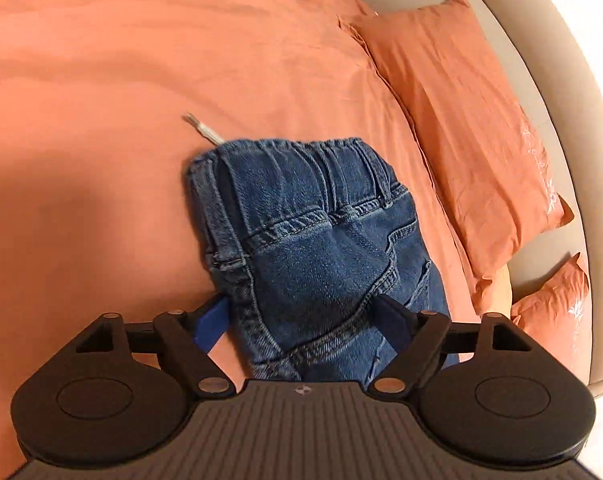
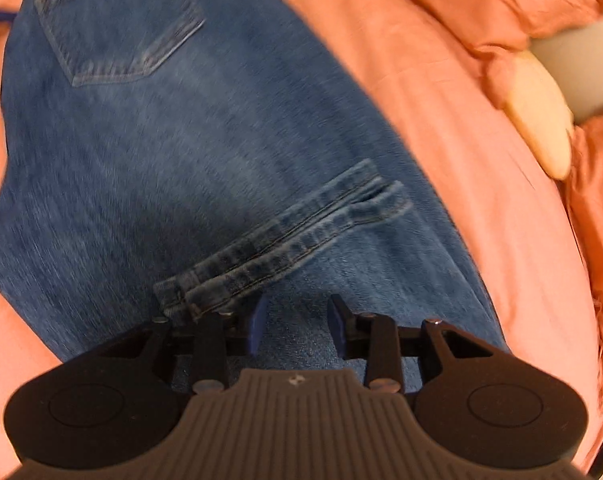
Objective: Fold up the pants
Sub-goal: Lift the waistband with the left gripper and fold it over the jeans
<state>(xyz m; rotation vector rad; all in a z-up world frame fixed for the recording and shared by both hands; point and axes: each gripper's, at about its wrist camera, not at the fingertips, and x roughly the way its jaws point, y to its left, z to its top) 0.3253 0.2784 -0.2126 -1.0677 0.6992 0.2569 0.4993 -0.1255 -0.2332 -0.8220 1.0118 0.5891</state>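
Blue denim pants (image 1: 309, 240) lie folded on the orange bed sheet (image 1: 141, 60), elastic waistband at the far end, a white drawstring (image 1: 203, 128) sticking out at its left. My left gripper (image 1: 301, 316) is open, its blue fingers (image 1: 211, 328) straddling the near part of the pants' seat. In the right wrist view the pants (image 2: 181, 160) fill the frame, with a back pocket (image 2: 117, 28) at the top left and two leg hems (image 2: 285, 236) lying across the middle. My right gripper (image 2: 297, 320) is open just above the denim, next to the hems.
Orange pillows (image 1: 461, 132) lie along the right side, against a beige padded bed frame (image 1: 541, 60). A second pillow (image 1: 553, 312) lies nearer. In the right wrist view the pillows (image 2: 501, 8) bunch at the upper right. Orange sheet spreads to the left and far side.
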